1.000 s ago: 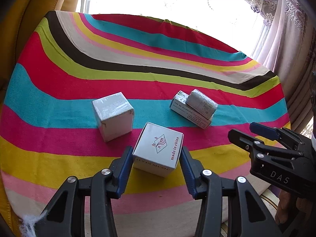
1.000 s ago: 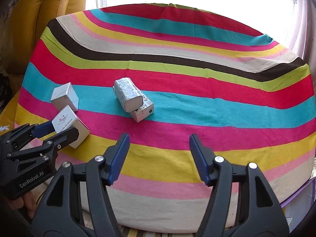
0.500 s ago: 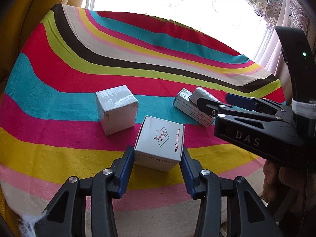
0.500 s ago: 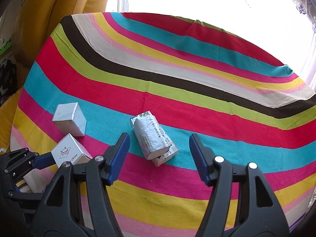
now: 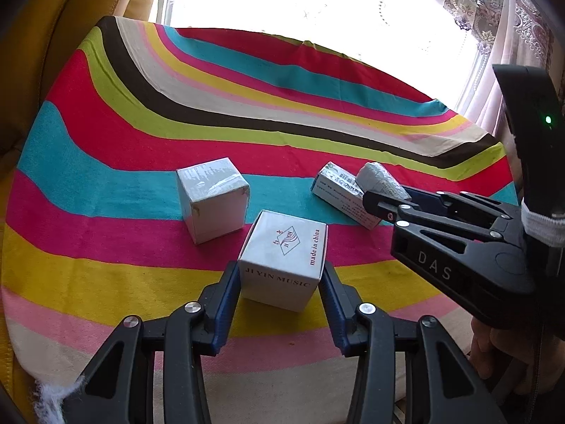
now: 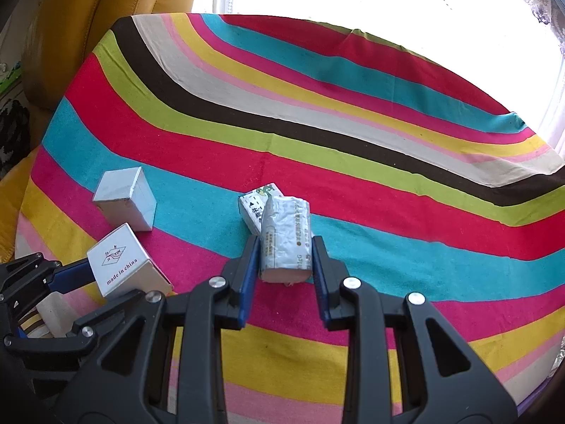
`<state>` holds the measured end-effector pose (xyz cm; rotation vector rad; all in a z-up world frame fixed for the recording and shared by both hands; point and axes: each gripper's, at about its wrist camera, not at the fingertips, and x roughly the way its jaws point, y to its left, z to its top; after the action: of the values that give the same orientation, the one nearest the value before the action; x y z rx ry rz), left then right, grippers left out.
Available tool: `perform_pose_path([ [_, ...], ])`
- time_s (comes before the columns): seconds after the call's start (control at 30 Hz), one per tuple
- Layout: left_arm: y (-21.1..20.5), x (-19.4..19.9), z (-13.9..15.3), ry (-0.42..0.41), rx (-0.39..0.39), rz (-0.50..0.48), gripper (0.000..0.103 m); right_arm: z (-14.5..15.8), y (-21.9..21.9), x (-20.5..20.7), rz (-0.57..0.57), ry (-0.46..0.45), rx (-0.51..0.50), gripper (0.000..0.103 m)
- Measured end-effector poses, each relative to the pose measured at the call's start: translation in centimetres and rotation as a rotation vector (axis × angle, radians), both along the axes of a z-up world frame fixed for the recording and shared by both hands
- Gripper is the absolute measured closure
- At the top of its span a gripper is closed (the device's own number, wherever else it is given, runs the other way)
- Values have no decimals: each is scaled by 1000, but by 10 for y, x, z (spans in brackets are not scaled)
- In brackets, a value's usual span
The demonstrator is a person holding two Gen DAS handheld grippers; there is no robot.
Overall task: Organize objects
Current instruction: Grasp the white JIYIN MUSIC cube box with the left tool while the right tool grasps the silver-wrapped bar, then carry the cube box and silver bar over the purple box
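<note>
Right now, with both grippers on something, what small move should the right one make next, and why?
Probably lift straight up. The right gripper is shut on the wrapped packet, which lies on top of a flat box; a sideways pull could drag that box across the striped cloth.

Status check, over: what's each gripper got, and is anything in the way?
Left gripper shut on printed box. Right gripper shut on wrapped packet, which lies on a flat carton. Plain box stands apart.

Right tongs (image 6: 284, 265): clamped on silver wrapped packet (image 6: 286, 236)
Packet: lying on flat white carton (image 6: 255, 208), over striped tabletop (image 6: 353, 183)
Left tongs (image 6: 106, 282): gripping printed white box (image 6: 122, 265)
Plain white cube (image 6: 125, 198): just behind printed box
</note>
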<state>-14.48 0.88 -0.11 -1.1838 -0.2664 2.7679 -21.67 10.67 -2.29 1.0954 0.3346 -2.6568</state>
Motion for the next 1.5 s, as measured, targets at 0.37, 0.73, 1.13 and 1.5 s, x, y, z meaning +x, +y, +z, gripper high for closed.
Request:
perform_pose_path([
  [0.37,10,18,12,42,-51,2,58,4,20,41,-91,-4,-33,70],
  [0.73,31,42,24,74,-85,-23,58,16,56,91,-182,-22,-54,70],
  [1.13,67,70,37,101,-121,-82,58,22,104,135,-265,-42,-63,70],
  [1.5,133,92,42,106,-189,-244,58,27,154,168,-355,-45,-84,70],
])
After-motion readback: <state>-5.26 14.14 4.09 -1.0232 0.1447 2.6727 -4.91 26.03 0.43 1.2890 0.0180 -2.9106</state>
